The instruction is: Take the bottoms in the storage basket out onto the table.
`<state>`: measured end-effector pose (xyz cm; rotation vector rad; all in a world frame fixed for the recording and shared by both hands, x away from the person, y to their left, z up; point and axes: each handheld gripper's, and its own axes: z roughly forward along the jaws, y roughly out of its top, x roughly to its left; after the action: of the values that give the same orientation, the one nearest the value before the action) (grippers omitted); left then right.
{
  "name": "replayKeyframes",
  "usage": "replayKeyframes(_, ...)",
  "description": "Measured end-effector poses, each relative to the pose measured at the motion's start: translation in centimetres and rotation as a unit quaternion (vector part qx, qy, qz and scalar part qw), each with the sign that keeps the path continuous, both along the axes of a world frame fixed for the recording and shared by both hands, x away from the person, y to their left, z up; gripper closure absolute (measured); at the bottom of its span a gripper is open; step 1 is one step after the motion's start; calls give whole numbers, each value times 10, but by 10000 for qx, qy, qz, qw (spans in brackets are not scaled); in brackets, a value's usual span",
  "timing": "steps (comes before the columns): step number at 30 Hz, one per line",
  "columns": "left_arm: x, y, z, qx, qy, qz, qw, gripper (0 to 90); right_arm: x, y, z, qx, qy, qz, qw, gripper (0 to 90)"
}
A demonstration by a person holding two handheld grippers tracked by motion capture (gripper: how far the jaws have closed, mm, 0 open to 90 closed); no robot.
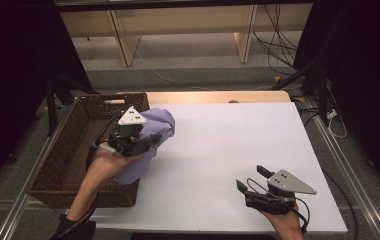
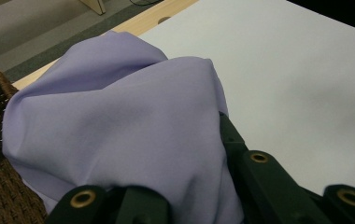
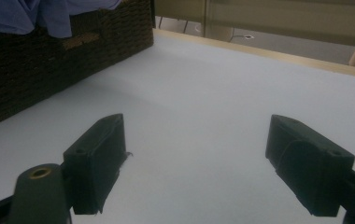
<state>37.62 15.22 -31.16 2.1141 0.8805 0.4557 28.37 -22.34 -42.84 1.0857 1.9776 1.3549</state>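
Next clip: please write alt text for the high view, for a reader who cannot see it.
The left hand-held gripper is shut on a lilac cloth bunched over the right rim of a dark wicker basket at the left edge of a white table. The right hand-held gripper rests open near the front right.

High view looks down; gripper views skim the shared basket (image 1: pixel 73 150).

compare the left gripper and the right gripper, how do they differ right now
The left gripper is shut on the lavender cloth at the wicker basket's edge; the right gripper is open and empty. The left is half draped in fabric; the right sits over bare white table. Both have black jaws.
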Motion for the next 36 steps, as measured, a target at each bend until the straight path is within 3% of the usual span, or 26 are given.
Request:
replayKeyframes(16, -4, -24, -9, -136, 131, -380, 9991, 780, 0, 0, 0, -9, 4, 2, 10000, 212)
replayKeyframes(36, 3, -32, -25, -380, 235, -348, 9984, 779, 0, 0, 0, -5, -4, -1, 10000, 212)
